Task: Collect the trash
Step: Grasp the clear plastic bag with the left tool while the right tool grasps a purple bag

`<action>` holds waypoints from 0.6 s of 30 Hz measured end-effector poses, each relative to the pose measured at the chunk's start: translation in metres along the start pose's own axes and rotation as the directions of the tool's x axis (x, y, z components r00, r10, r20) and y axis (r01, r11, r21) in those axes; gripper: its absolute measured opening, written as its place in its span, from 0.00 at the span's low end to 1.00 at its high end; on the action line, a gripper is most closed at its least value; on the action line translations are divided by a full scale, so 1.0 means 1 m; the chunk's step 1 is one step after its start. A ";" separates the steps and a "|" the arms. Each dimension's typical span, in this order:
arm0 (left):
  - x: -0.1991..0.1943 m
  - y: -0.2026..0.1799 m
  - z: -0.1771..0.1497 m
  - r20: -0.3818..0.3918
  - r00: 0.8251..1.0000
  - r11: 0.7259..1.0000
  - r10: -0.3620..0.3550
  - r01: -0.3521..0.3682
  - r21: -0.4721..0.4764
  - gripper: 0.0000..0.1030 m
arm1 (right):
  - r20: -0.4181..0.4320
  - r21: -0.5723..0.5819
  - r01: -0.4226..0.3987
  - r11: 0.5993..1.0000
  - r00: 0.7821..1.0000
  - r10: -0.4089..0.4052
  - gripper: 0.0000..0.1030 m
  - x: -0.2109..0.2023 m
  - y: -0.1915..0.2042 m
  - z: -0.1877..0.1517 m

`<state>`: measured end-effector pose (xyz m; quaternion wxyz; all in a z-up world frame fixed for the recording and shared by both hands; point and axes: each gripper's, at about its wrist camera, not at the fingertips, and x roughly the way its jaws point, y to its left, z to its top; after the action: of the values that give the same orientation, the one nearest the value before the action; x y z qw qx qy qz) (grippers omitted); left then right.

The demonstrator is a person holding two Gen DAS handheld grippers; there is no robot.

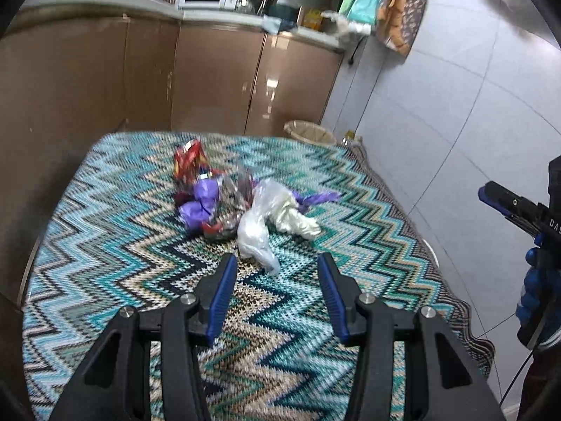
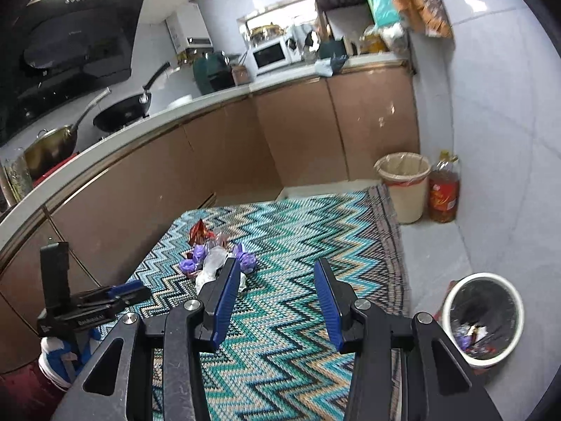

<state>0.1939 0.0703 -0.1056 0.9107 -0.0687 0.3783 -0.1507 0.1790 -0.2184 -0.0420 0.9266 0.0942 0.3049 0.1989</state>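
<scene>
A heap of trash lies on the zigzag-patterned tablecloth (image 1: 122, 245): a red snack wrapper (image 1: 189, 163), purple wrappers (image 1: 201, 205), a clear plastic bag (image 1: 254, 231) and a cream crumpled piece (image 1: 296, 219). My left gripper (image 1: 277, 258) is open just short of the bag's near end, with nothing pinched between the pads. My right gripper (image 2: 276, 262) is also open and holds nothing, and the trash heap (image 2: 214, 258) sits just past its left finger. Each gripper shows in the other's view: the right gripper (image 1: 487, 189) at the right edge, the left gripper (image 2: 142, 291) at the lower left.
A white bin with a black liner (image 2: 484, 276) stands on the floor right of the table and holds some wrappers. Past the table's far right corner are a beige bin (image 2: 403, 189) and an oil bottle (image 2: 443, 193). Brown cabinets (image 1: 217, 80) run behind the table.
</scene>
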 end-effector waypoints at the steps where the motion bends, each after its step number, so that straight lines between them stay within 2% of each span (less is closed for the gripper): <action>1: 0.006 0.002 0.000 -0.009 1.000 1.000 -0.002 0.002 -0.005 0.45 | -0.019 0.003 -0.009 1.000 1.000 0.009 0.40 0.014 -0.001 0.000; 10: 0.075 0.021 0.008 -0.088 0.995 0.996 -0.037 0.030 -0.086 0.44 | -0.160 0.006 -0.081 0.997 0.984 0.081 0.40 0.110 0.007 -0.007; 18: 0.101 0.038 0.006 -0.112 0.991 0.981 -0.076 0.054 -0.188 0.44 | -0.234 0.006 -0.146 0.989 0.962 0.143 0.40 0.171 0.021 -0.009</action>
<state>0.2746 0.0730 -0.1777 0.8710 -0.1559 0.4416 -0.1486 0.2930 -0.1260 -0.1331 0.8679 0.0870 0.4029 0.2773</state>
